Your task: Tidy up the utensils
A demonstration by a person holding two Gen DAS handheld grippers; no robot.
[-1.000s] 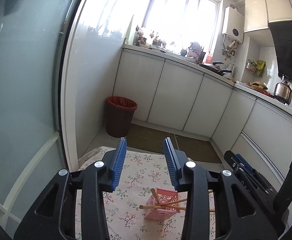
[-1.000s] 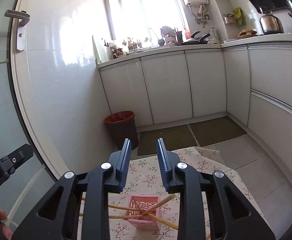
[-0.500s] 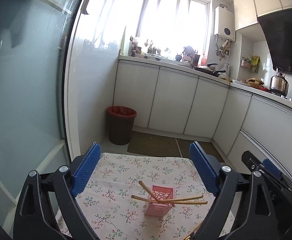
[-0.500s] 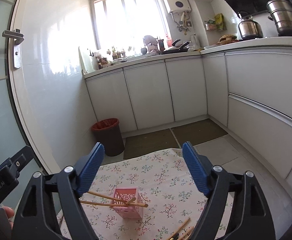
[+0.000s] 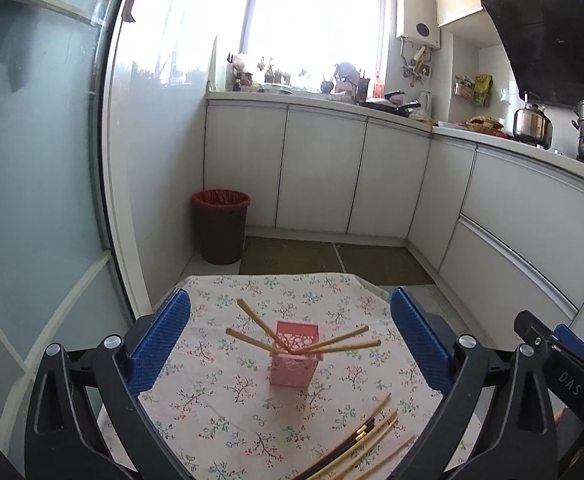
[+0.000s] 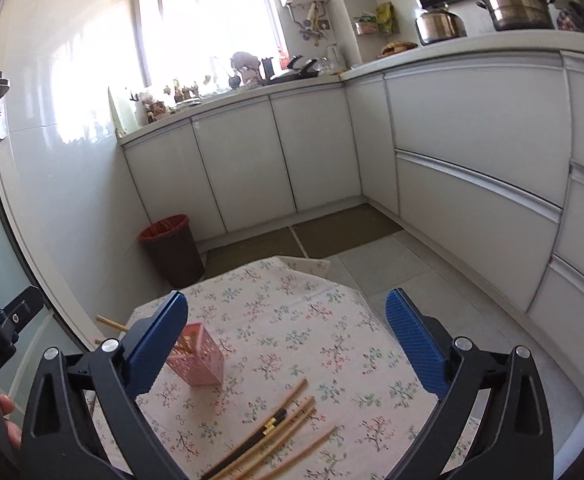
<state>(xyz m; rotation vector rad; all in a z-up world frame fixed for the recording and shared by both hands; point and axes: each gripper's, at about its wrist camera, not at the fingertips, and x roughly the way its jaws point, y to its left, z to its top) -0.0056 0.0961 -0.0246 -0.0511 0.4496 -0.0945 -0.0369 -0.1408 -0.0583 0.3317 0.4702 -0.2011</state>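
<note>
1. While four wooden chopsticks (image 5: pixel 266 330) are already splayed out of the small pink perforated plastic basket (image 5: pixel 295 354) at the middle of the table, a loose bundle of wooden and black chopsticks (image 6: pixel 276 432) is left lying on the near right of the cloth.
2. Both tools are seen empty: the left gripper (image 5: pixel 290 338) and the right gripper (image 6: pixel 288 338) have just been opening and now stand spread wide, nothing being held between the blue pads.
3. A tip-over is judged the chief risk: the basket looks light and is loaded by leaning sticks, so it could be toppled by a knock from a jaw or by a stick pushed in at a slant.
4. Loose sticks could also be rolled off the near edge if only one is pinched from the bundle.
5. A floral tablecloth (image 5: pixel 220 396) covers the table; white kitchen cabinets (image 5: pixel 319 172) and a dark waste bin with a red liner (image 5: pixel 220 227) are seen beyond.
</note>
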